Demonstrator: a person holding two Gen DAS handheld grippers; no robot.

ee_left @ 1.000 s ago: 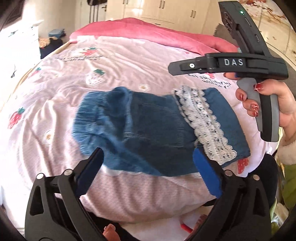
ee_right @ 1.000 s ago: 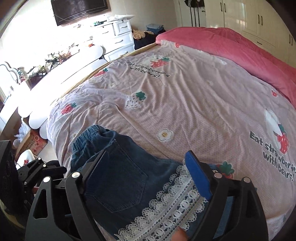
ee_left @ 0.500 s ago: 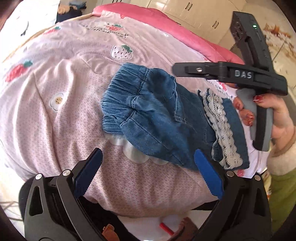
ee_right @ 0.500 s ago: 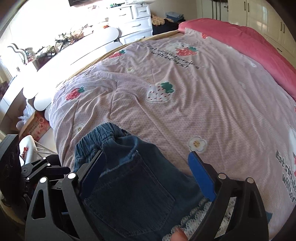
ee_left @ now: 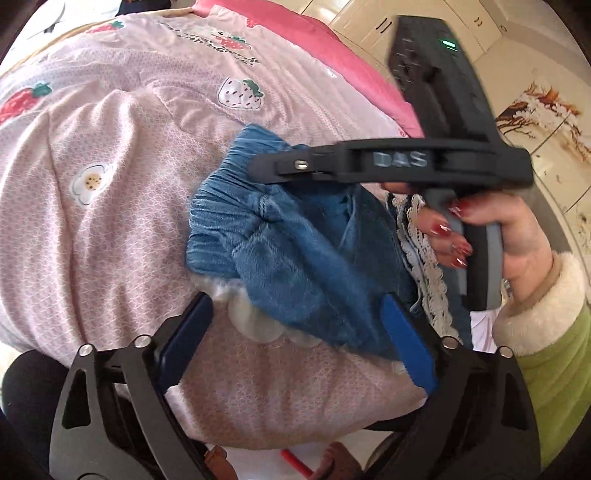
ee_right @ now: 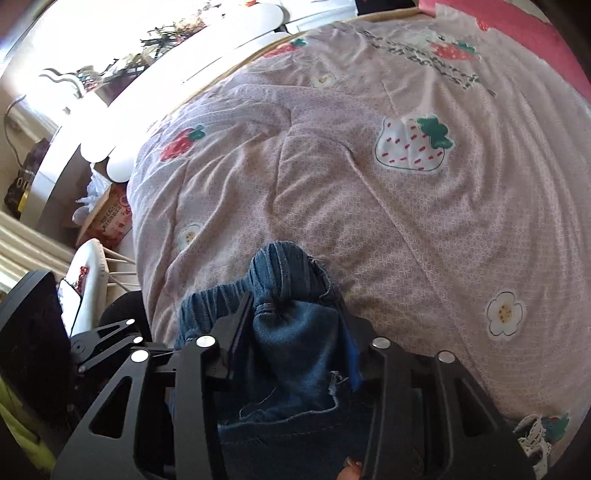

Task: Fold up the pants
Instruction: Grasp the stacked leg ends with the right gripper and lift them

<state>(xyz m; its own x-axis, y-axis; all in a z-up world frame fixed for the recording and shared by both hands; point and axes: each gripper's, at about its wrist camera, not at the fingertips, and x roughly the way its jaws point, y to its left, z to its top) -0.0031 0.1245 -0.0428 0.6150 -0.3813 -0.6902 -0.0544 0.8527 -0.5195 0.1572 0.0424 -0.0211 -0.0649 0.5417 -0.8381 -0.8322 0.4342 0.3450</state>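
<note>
Blue denim pants [ee_left: 295, 258] with a white lace hem [ee_left: 424, 266] lie crumpled near the front edge of the bed. In the right wrist view my right gripper [ee_right: 295, 336] is closing on the bunched waistband [ee_right: 284, 280], and denim fills the gap between its pads. The left wrist view shows that gripper's black body [ee_left: 388, 162] over the pants, held by a hand [ee_left: 509, 229] with red nails. My left gripper [ee_left: 295, 332] is wide and closing slowly. The pants' near edge lies between its pads, and the right pad [ee_left: 406, 343] overlaps that edge without pressing it.
A pink strawberry-print bedspread [ee_right: 369, 203] covers the bed, with a darker pink blanket [ee_left: 332, 55] at the far side. A white curved desk [ee_right: 110, 110] and a cardboard box [ee_right: 110, 218] stand beside the bed. Wardrobe doors [ee_left: 369, 26] are behind it.
The right gripper slid along the pants from the lace end to the waistband and closed on it, bunching the denim. The left gripper came nearer the pants' edge and its jaws narrowed a little.
</note>
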